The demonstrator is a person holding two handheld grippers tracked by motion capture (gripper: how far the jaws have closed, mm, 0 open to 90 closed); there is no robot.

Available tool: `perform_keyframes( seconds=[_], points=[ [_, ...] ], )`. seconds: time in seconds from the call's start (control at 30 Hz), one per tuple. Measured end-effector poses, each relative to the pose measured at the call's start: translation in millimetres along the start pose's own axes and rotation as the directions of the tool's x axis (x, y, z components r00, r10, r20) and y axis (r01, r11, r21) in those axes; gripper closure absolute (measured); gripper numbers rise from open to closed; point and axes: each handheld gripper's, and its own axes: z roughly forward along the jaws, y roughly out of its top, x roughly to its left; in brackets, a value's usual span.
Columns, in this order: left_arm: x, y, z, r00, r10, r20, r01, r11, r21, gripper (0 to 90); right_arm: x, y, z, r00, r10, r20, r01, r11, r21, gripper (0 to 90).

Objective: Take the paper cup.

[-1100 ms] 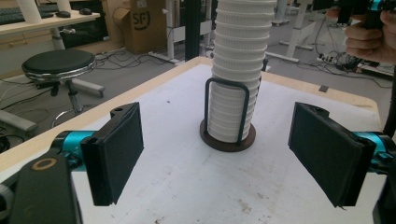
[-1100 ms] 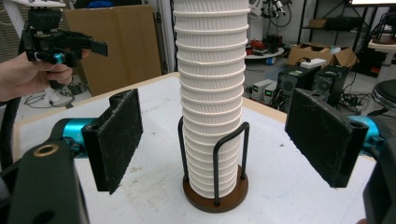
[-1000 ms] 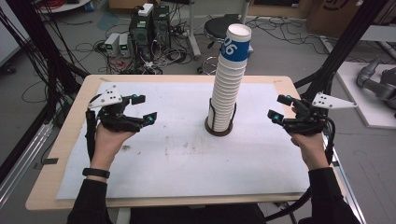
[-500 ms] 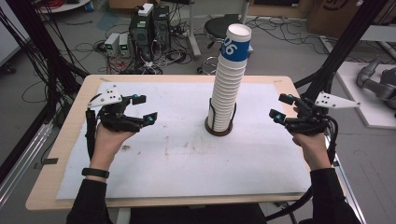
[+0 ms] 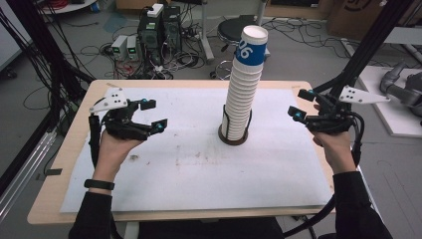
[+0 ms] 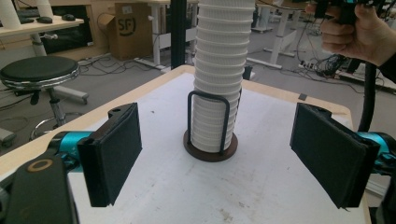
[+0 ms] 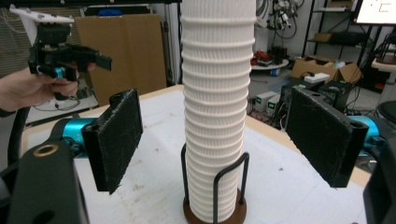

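Note:
A tall stack of white ribbed paper cups (image 5: 244, 89) stands upright in a dark wire holder (image 5: 235, 135) at the middle of the white mat; its top cup carries a blue band. My left gripper (image 5: 153, 114) is held above the mat's left part, open and empty, pointing at the stack. My right gripper (image 5: 300, 104) hovers at the mat's right edge, open and empty as well. In the left gripper view the cup stack (image 6: 218, 79) sits between the wide-apart pads (image 6: 116, 149). In the right gripper view the stack (image 7: 215, 107) rises between the pads (image 7: 116, 137), with the other gripper beyond.
The white mat (image 5: 189, 169) covers most of the wooden table (image 5: 54, 174). Beyond the far edge are a black stool (image 5: 231, 30), computer boxes (image 5: 154, 25) and cables on the floor. Black frame poles (image 5: 368, 50) stand at the right.
My right gripper has drifted slightly nearer and lower at the mat's right edge. The left gripper and the cup stack have stayed where they were.

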Motion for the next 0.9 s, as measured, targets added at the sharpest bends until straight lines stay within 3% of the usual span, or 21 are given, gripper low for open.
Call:
perform_keyframes(
  seconds=[0.37,0.73,0.9],
  points=[
    [-3.7,4.0,1.9,0.9998,0.005,0.021,-0.005,1.0,0.002,16.5,-3.3,27.1,12.2,0.9998,-0.012,-0.015,0.012,1.0,-0.021,18.6],
    [-5.3,5.1,3.7,0.9994,0.003,0.035,-0.003,1.0,0.006,16.3,-5.4,48.9,31.9,0.9991,-0.03,-0.028,0.031,1.0,0.005,18.6],
    [-6.5,6.6,11.9,0.9988,-0.003,0.049,0.003,1.0,0.001,16.3,-6.7,55.6,39.8,0.9987,-0.024,-0.046,0.024,1.0,-0.003,18.6]
  ],
)
